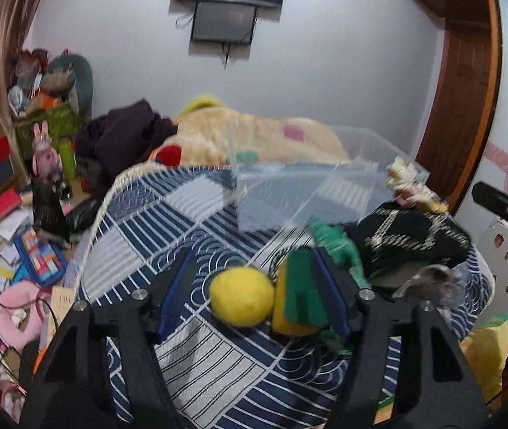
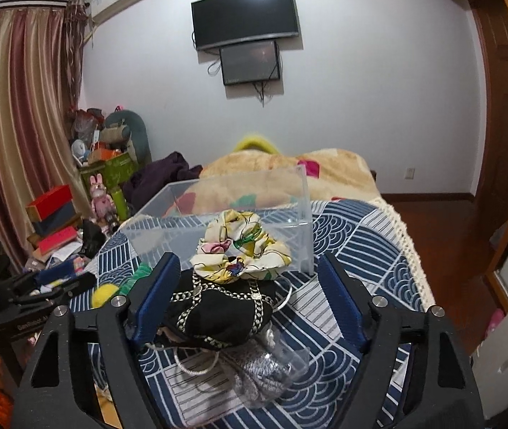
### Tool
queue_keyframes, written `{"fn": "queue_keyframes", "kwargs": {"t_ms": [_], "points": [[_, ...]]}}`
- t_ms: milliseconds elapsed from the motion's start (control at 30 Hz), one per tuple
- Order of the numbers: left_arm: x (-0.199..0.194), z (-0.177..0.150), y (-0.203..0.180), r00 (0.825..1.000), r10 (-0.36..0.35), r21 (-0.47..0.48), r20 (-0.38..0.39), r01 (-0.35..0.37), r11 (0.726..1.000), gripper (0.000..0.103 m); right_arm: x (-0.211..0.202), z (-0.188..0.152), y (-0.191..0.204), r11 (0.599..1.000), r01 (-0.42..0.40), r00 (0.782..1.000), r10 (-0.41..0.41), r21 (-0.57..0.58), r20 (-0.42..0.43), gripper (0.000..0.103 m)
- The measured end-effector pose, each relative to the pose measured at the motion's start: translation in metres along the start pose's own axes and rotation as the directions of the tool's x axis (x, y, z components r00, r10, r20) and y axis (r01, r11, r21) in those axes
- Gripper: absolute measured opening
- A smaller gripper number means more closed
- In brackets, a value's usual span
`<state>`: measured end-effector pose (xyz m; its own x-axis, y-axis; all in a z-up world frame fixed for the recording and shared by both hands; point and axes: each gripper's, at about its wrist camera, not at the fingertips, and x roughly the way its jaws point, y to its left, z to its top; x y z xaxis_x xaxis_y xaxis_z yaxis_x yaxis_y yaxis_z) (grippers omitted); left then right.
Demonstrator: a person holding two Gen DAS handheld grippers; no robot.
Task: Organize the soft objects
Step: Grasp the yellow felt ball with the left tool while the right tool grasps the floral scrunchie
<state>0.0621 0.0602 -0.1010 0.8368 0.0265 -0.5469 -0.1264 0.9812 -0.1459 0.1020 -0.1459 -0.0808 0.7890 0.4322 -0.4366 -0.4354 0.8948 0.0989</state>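
Observation:
In the left wrist view my left gripper (image 1: 254, 268) is open over the blue patterned bedspread (image 1: 189, 214). A yellow ball (image 1: 241, 296) and a yellow-green sponge (image 1: 300, 295) lie between its fingers, the sponge against the right finger. A green toy dinosaur (image 1: 339, 246) lies just beyond. In the right wrist view my right gripper (image 2: 250, 268) is open around a black chain-print cloth (image 2: 218, 311), with a floral scrunchie (image 2: 243, 246) just ahead. A clear plastic box (image 2: 232, 207) stands empty behind them; it also shows in the left wrist view (image 1: 311, 182).
A clear bag holding grey fabric (image 2: 264, 368) lies under the black cloth. A beige blanket (image 2: 282, 164) and dark clothes (image 2: 161, 175) lie at the far end of the bed. Cluttered boxes and toys (image 2: 60, 207) fill the floor at left. The bed edge (image 2: 407, 243) drops at right.

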Motion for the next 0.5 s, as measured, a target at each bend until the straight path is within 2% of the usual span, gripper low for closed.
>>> {"fn": "queue_keyframes", "kwargs": {"t_ms": [133, 233, 400, 467, 500], "points": [[0.016, -0.006, 0.008, 0.999, -0.006, -0.028, -0.049, 0.004, 1.000, 0.053, 0.018, 0.004, 0.001, 1.000, 0.005, 1.000, -0.005, -0.004, -0.029, 0.077], [0.026, -0.010, 0.012, 0.996, -0.032, -0.054, -0.085, 0.028, 0.998, 0.042, 0.034, 0.004, 0.000, 1.000, -0.015, 0.997, 0.017, 0.018, -0.069, 0.077], [0.026, -0.011, 0.011, 0.997, -0.010, -0.045, -0.076, 0.007, 0.999, 0.031, 0.052, -0.001, -0.001, 0.998, -0.040, 0.991, 0.044, 0.039, -0.126, 0.077], [0.026, -0.011, 0.012, 0.997, -0.012, -0.051, -0.077, 0.009, 0.999, 0.029, 0.053, -0.002, -0.001, 0.998, -0.051, 0.990, 0.056, 0.041, -0.133, 0.062], [0.025, -0.010, 0.012, 0.997, -0.012, -0.053, -0.075, 0.008, 0.999, 0.025, 0.052, -0.004, -0.001, 0.997, -0.059, 0.988, 0.064, 0.040, -0.142, 0.047]]}}
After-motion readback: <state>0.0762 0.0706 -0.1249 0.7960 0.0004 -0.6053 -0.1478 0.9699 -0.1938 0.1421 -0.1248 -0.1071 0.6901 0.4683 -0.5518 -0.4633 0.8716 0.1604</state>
